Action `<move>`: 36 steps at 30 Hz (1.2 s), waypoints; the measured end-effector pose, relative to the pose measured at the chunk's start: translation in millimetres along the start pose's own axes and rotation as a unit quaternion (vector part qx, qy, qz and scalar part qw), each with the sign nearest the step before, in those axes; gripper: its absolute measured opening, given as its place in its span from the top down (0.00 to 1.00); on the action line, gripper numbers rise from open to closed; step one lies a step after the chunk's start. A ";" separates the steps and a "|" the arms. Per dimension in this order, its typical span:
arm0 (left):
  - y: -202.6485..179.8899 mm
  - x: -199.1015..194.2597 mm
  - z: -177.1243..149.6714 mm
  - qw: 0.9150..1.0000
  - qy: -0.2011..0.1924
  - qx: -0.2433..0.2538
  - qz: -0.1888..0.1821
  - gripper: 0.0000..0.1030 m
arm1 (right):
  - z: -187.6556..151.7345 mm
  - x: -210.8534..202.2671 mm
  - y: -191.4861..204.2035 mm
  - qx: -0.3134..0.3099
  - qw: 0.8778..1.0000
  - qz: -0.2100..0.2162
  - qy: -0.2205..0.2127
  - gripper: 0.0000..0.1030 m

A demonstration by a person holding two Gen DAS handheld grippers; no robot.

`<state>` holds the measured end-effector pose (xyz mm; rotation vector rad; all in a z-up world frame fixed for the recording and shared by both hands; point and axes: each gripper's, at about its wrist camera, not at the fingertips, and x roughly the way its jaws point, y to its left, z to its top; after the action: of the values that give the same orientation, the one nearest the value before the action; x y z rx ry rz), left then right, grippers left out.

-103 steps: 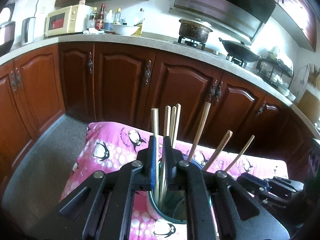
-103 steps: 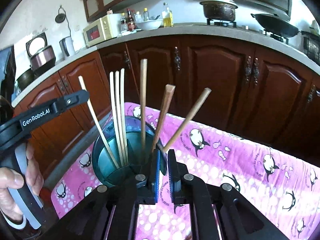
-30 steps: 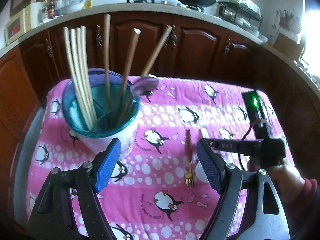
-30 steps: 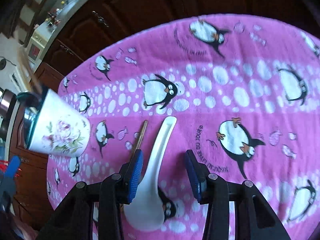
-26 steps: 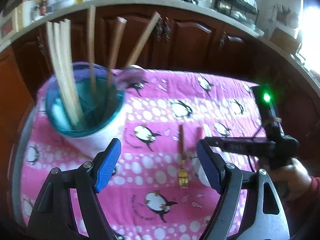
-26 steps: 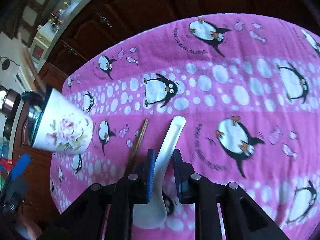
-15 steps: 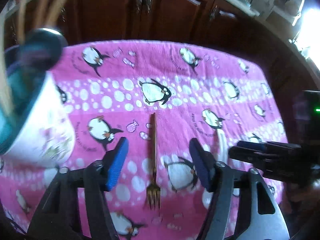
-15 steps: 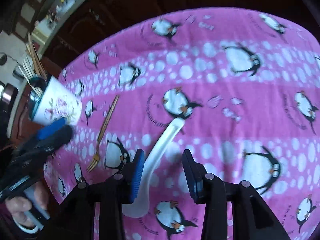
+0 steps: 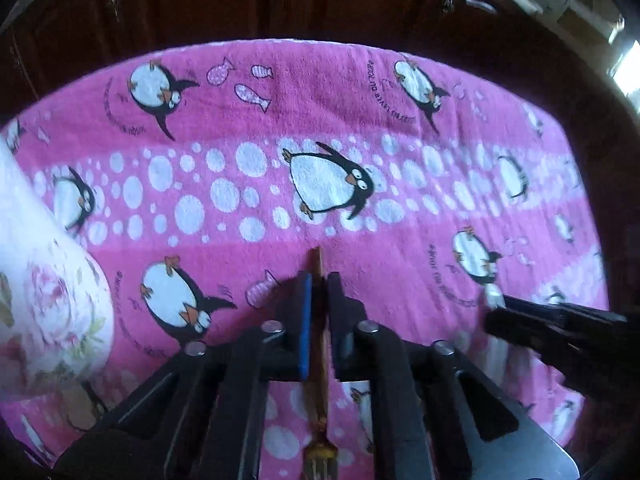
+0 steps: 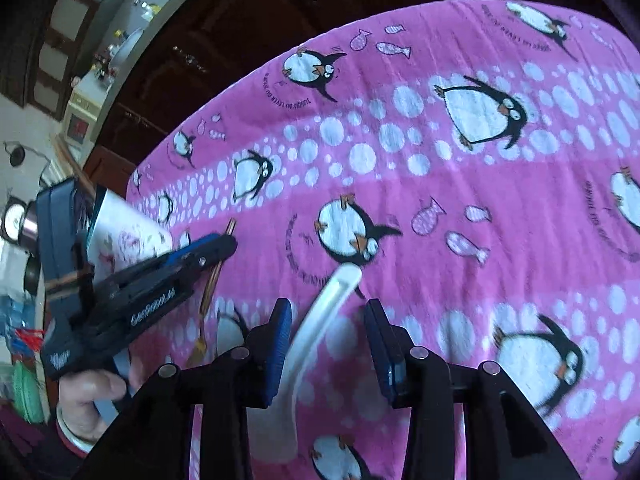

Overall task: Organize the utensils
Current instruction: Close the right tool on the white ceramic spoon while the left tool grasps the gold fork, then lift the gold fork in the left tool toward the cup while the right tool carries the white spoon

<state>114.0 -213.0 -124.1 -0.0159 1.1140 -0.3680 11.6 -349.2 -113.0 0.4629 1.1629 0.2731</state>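
left claw (image 9: pixel 318 284): clamped on fork (image 9: pixel 319 400) handle | right claw (image 10: pixel 326 312): closing, spoon (image 10: pixel 320 320) between jaws, not yet pinched | cup (image 9: pixel 44 300) at left

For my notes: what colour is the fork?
Gold-brown: the fork, seen best in the left wrist view.

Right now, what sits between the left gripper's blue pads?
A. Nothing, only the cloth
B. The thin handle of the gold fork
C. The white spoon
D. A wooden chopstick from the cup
B. In the left wrist view the left gripper is shut on the fork, whose handle runs between the pads with the tines below; the white spoon lies between the right gripper's closing jaws, not yet pinched.
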 end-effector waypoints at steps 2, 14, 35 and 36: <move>3.7 -7.2 -3.6 1.000 -0.002 -0.004 -0.013 0.95 | 1.8 1.5 2.1 -0.003 1.000 0.002 -0.004 0.81; 15.5 -105.4 -44.6 0.996 -0.072 -0.005 -0.061 0.95 | -7.8 -67.6 61.2 -0.099 0.992 0.011 -0.077 0.88; 56.9 -210.5 -62.5 0.987 -0.152 -0.021 -0.041 0.95 | -6.1 -119.6 148.2 -0.182 0.972 0.040 -0.141 0.88; 58.0 -213.6 -62.3 0.987 -0.155 -0.021 -0.040 0.95 | -5.4 -120.7 152.9 -0.185 0.971 0.043 -0.142 0.88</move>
<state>-7.1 -84.4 23.2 -0.1504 0.8144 -0.3982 -34.6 -267.3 57.7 0.2129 0.7891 0.4728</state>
